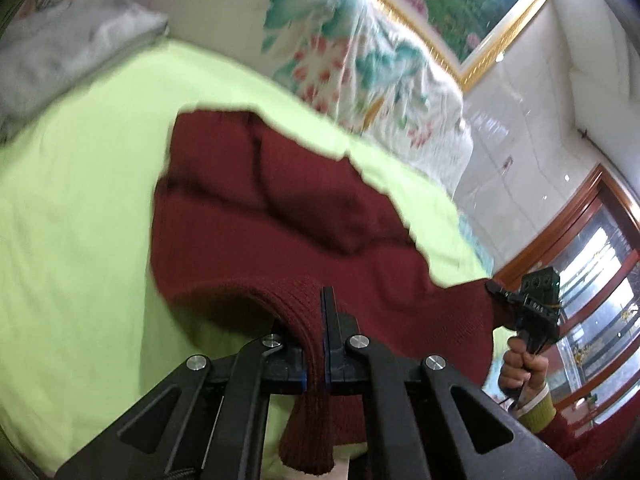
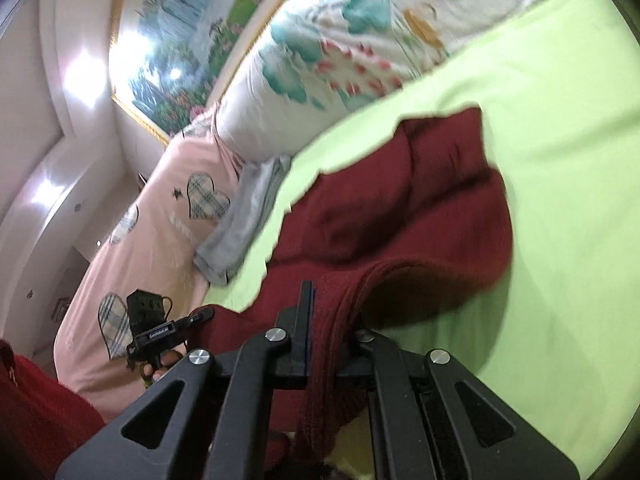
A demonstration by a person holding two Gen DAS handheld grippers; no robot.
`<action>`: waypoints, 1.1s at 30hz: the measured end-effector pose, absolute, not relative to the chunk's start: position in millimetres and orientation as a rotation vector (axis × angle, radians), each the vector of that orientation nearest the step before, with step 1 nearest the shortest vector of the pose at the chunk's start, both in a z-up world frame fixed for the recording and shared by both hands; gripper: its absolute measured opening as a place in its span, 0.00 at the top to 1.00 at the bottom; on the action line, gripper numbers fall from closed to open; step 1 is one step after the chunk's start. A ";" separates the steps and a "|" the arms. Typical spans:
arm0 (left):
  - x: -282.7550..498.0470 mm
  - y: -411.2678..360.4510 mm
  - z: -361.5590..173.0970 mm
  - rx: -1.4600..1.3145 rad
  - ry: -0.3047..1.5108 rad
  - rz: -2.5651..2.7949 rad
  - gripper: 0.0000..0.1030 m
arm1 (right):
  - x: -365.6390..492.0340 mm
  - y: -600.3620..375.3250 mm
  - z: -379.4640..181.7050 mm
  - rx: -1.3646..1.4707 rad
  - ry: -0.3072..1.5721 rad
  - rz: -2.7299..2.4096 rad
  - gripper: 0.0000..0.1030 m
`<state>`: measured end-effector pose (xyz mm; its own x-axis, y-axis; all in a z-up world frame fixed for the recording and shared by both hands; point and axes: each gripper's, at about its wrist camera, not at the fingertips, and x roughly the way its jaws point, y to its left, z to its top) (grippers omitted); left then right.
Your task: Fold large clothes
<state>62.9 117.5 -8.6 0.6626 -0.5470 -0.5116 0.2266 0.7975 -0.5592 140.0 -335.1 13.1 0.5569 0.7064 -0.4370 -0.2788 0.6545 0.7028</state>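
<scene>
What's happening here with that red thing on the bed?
A person is folding a dark red sweater on a bed with a light green sheet, using a hand-held gripper in each hand. The left gripper and the right gripper each pinch a ribbed edge of the sweater and hold that edge up off the sheet, while the rest lies bunched on the bed. A folded gray garment lies by the pillows.

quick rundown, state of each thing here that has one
left claw: shut on the maroon sweater's ribbed edge
right claw: shut on the same sweater
maroon sweater: near edge lifted, the rest rumpled on the green sheet
grey cloth: folded, beside the pillows
</scene>
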 end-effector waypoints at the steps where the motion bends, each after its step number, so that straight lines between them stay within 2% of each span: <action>1: 72.0 117.8 -0.4 -0.478 0.702 -0.454 0.97 | 152.6 -335.2 18.0 0.616 0.761 0.617 0.95; 6: 134.7 121.9 33.3 -0.475 0.626 -0.406 0.97 | 218.8 -339.5 34.2 0.605 0.726 0.567 0.95; 11: 224.0 126.9 36.7 -0.492 0.640 -0.318 0.97 | 302.3 -340.5 25.1 0.602 0.775 0.487 0.95; 17: 318.4 132.9 -23.8 -0.522 0.759 -0.199 0.97 | 377.6 -340.5 -30.0 0.579 0.921 0.330 0.95; 20: 341.9 141.9 -59.0 -0.570 0.826 -0.130 0.97 | 396.2 -341.9 -64.2 0.582 1.002 0.281 0.95; 24: 343.5 149.0 -81.7 -0.608 0.848 -0.141 0.95 | 396.6 -347.7 -76.0 0.619 1.011 0.291 0.94; 26: 335.3 150.5 -81.2 -0.620 0.854 -0.145 0.93 | 392.3 -351.0 -72.6 0.634 1.016 0.293 0.92; 27: 330.4 151.5 -79.7 -0.628 0.855 -0.144 0.91 | 387.3 -352.5 -68.1 0.627 1.010 0.281 0.87; 28: 321.6 150.5 -76.8 -0.638 0.853 -0.161 0.88 | 382.7 -353.1 -63.3 0.612 0.995 0.259 0.77; 30: 301.0 139.7 -67.0 -0.629 0.851 -0.200 0.87 | 366.0 -353.1 -47.0 0.581 0.943 0.230 0.67; 33: 280.5 99.9 -59.1 -0.592 0.857 -0.319 0.87 | 337.3 -335.3 -31.1 0.537 0.887 0.251 0.67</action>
<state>280.5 100.0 -59.1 0.6217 -0.4893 -0.6116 0.0303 0.7953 -0.6054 337.3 -335.3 -31.1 0.6142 0.4225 -0.6666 0.0098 0.8405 0.5417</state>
